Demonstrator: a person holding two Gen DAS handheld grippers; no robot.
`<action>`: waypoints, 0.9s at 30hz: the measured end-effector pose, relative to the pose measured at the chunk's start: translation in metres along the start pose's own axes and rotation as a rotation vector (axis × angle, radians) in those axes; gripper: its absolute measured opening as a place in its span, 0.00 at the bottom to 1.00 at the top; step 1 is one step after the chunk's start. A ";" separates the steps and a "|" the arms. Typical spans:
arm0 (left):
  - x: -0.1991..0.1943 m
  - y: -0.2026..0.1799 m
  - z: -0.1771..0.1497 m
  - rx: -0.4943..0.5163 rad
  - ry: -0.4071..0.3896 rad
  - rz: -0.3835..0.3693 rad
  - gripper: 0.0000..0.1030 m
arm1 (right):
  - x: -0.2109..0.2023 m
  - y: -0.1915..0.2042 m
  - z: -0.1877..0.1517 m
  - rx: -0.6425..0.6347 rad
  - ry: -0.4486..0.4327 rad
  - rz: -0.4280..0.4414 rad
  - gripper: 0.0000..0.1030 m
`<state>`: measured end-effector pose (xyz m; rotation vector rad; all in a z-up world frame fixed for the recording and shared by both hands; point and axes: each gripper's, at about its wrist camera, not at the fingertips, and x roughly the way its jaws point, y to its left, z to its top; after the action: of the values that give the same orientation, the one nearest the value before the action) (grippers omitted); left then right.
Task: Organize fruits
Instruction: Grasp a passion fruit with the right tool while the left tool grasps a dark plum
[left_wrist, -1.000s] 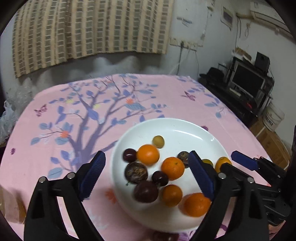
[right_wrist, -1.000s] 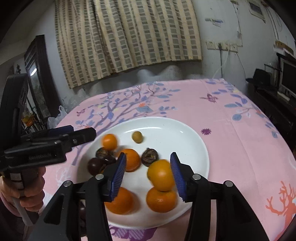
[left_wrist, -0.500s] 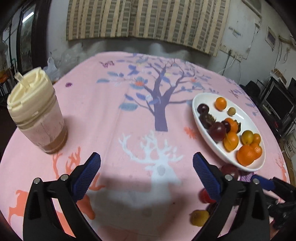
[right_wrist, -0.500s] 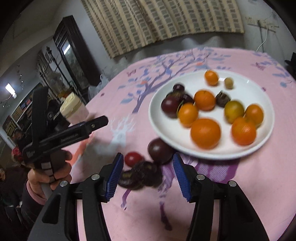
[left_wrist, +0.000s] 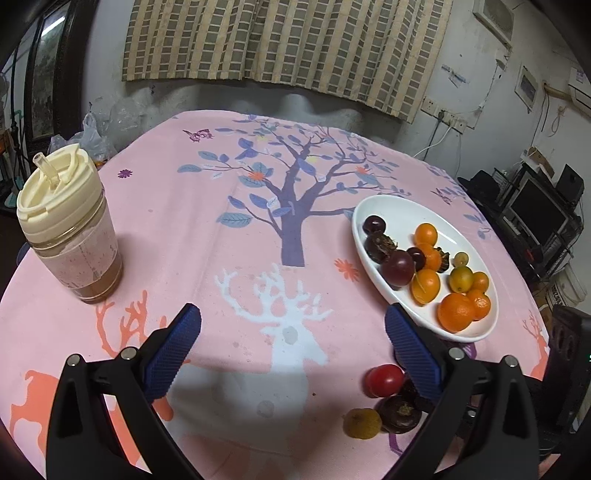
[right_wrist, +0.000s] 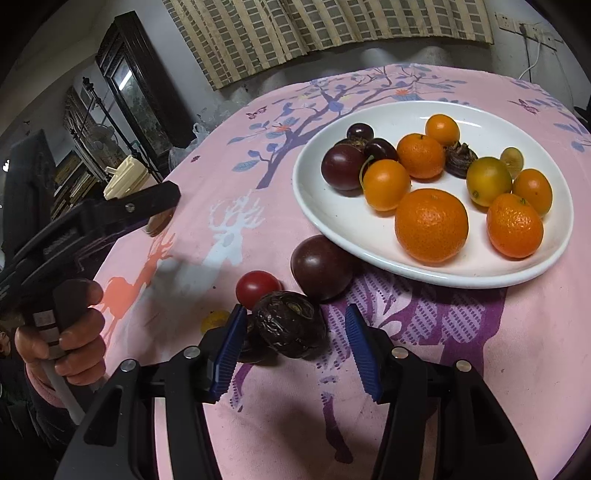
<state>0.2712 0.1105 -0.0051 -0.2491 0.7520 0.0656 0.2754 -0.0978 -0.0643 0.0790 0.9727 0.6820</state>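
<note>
Two views differ: only your left shows the tumbler (left_wrist: 68, 229); your right gripper (right_wrist: 293, 345), unclenched, straddles a wrinkled dark fruit (right_wrist: 290, 324); left gripper (left_wrist: 291, 350) gapes empty.

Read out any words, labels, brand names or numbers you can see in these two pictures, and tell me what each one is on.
None can be read.
The left gripper has faint lettering on its side, too blurred to read.
The wall notices are too small to read.
The cup, the plate and the tablecloth show no words, only pictures of trees, deer and butterflies.
</note>
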 end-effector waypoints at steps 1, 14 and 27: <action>-0.001 -0.001 0.000 0.002 -0.003 -0.001 0.95 | 0.002 0.000 -0.001 0.000 0.005 -0.002 0.51; -0.003 -0.004 -0.002 0.042 0.033 -0.042 0.95 | -0.013 -0.007 0.003 0.035 -0.031 0.058 0.38; -0.007 -0.089 -0.067 0.542 0.174 -0.253 0.51 | -0.057 -0.048 0.008 0.174 -0.186 0.013 0.38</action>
<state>0.2344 0.0080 -0.0292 0.1711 0.8762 -0.4005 0.2841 -0.1667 -0.0348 0.2969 0.8511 0.5901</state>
